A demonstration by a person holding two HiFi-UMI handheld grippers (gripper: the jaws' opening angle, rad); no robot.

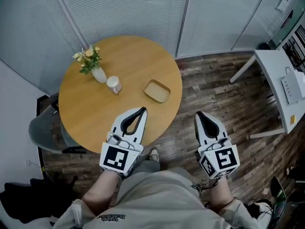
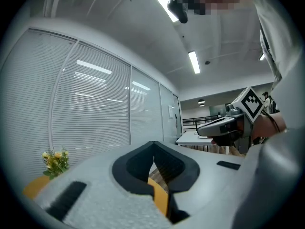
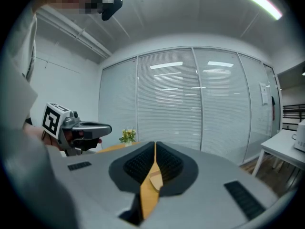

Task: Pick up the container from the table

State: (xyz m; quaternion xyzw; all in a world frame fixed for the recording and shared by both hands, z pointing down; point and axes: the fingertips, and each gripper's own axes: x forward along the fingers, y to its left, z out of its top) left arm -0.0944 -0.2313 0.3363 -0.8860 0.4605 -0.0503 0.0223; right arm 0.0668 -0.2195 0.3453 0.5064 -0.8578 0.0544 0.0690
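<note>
The container (image 1: 157, 90) is a shallow tan dish near the right edge of the round wooden table (image 1: 95, 113). My left gripper (image 1: 142, 110) hovers over the table's near edge, just short of the dish and to its left, jaws shut on nothing. My right gripper (image 1: 198, 114) hangs over the wooden floor right of the table, also shut and holding nothing. In the left gripper view the left gripper (image 2: 153, 144) points up towards the blinds, and the right gripper (image 2: 224, 125) shows beside it. In the right gripper view the right gripper (image 3: 155, 144) has its jaws pressed together.
A white vase of yellow flowers (image 1: 97, 73) and a white cup (image 1: 114, 84) stand on the table left of the dish. A grey chair (image 1: 45, 132) sits at the table's left. A white desk (image 1: 281, 89) stands at the right. Blinds cover the glass wall behind.
</note>
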